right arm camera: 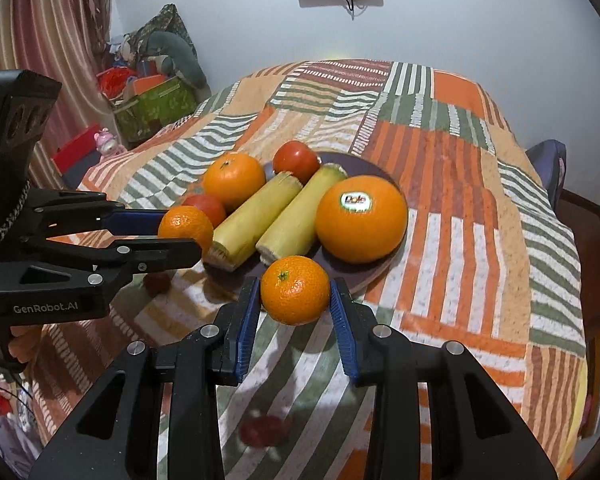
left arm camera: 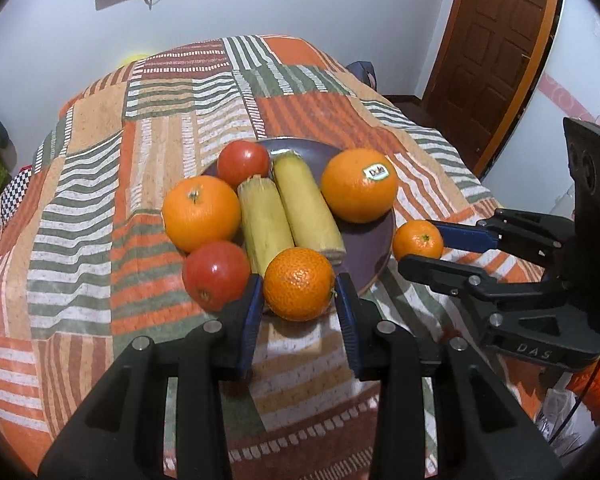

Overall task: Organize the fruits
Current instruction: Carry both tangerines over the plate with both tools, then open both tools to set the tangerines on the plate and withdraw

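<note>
Left gripper [left arm camera: 299,292]: your blue pads squeeze a mandarin [left arm camera: 299,285], lifted just over the near rim of the plate [left arm camera: 370,248].
Right gripper [right arm camera: 295,294]: you grip a second mandarin [right arm camera: 295,290] beside the plate.
On the plate: two oranges, two tomatoes, two corn cobs [left arm camera: 284,212].
Under it: a striped bedspread [left arm camera: 80,200].

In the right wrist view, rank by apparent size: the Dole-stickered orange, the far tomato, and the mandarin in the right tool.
1. Dole-stickered orange, clearly largest.
2. Mandarin gripped in the right tool; it sits nearest the camera, so it may look bigger than it is.
3. Far tomato, smallest, though farthest back.
</note>
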Action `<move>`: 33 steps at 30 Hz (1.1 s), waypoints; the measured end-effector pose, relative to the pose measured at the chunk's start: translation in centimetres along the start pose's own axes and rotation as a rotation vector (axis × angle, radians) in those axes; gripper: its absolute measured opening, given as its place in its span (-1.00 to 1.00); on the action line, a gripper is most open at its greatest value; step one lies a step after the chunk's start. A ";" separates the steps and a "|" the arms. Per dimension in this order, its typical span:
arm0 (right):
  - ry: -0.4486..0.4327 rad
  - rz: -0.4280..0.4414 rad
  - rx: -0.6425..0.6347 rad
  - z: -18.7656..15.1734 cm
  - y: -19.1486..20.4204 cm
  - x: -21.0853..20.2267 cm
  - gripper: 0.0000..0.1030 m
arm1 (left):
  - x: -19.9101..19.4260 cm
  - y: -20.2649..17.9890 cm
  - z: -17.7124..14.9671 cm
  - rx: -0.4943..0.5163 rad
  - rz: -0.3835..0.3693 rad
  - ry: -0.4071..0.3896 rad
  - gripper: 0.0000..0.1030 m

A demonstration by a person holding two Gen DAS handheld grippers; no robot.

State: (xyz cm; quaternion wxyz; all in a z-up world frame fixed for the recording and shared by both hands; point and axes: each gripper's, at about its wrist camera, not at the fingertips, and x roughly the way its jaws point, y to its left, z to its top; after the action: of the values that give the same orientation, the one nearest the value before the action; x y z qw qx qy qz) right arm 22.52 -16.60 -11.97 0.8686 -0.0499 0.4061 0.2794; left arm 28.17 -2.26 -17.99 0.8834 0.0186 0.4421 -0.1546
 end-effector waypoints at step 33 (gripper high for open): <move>0.079 0.021 -0.021 0.5 -1.2 4.4 -0.37 | 5.2 0.0 3.9 0.032 0.035 0.003 -0.28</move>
State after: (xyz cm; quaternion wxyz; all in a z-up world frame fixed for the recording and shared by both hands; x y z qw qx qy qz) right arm 25.75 -15.52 -15.02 0.8482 -0.0657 0.4378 0.2907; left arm 34.11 -4.30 -19.74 0.8848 0.0409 0.4405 -0.1461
